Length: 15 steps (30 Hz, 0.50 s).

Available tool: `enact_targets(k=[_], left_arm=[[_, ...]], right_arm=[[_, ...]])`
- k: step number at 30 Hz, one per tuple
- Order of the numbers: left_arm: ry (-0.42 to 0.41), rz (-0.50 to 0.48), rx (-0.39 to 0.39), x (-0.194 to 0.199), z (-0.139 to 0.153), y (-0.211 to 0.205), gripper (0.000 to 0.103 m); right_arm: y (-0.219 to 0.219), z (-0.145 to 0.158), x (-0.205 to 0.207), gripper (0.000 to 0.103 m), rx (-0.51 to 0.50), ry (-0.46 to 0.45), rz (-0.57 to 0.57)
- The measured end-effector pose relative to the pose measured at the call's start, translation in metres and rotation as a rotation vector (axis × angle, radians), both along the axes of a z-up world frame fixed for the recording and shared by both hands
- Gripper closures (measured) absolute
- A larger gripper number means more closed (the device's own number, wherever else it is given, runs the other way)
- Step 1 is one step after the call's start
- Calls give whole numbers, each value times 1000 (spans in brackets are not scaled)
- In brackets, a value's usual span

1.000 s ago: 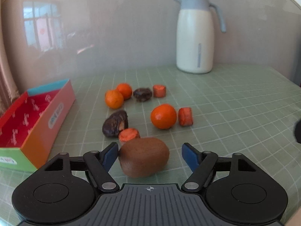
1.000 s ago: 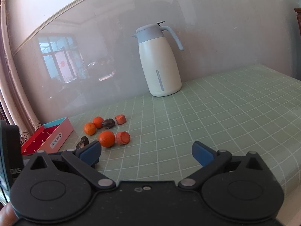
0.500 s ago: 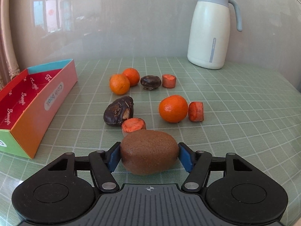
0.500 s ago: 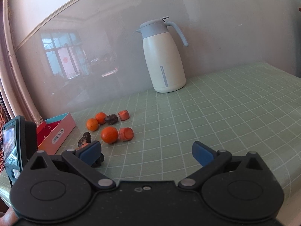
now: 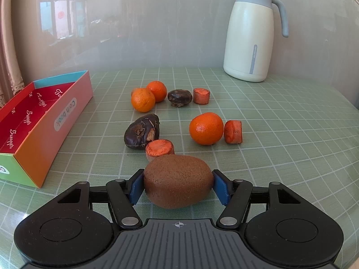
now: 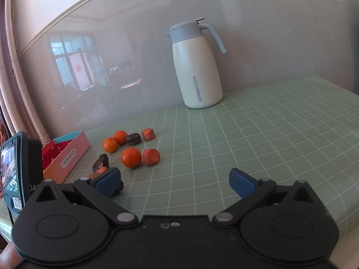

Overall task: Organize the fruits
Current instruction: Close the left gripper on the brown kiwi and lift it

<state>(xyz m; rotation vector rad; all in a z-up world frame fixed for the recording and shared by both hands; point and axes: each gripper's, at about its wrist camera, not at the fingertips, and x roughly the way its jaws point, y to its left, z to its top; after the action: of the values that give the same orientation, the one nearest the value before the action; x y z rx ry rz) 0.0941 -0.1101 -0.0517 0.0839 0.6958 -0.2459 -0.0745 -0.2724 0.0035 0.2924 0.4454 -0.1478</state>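
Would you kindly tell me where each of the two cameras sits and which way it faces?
Left wrist: on the left tongs, looking along them at the kiwi they grip, the oranges and the box beyond.
Right wrist: on the open right tongs, facing the table; a bit of hand at the lower left corner.
Shared: jug, oranges, box.

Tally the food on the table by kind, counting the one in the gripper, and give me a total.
Kiwi: 1
Mandarins: 3
Carrot chunks: 3
Dark brown pieces: 2
Total: 9
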Motion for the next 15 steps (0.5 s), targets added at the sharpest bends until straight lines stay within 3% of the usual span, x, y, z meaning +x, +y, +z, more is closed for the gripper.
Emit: enact_targets(k=[11,12,13,15], left_arm=[[0,-5,25,-1,1,-2,38],[3,-4,28,-1,0,-2,30],[2,4,31,-1,0,-1,16],[-29,12,36,-5,1,0,5]], right_arm=[[1,-1,1,0,-1,1,8],[2,-1,1,0,-1,1,7],[2,-1,1,0,-1,1,7],[2,0,1,0,0,-1,7]])
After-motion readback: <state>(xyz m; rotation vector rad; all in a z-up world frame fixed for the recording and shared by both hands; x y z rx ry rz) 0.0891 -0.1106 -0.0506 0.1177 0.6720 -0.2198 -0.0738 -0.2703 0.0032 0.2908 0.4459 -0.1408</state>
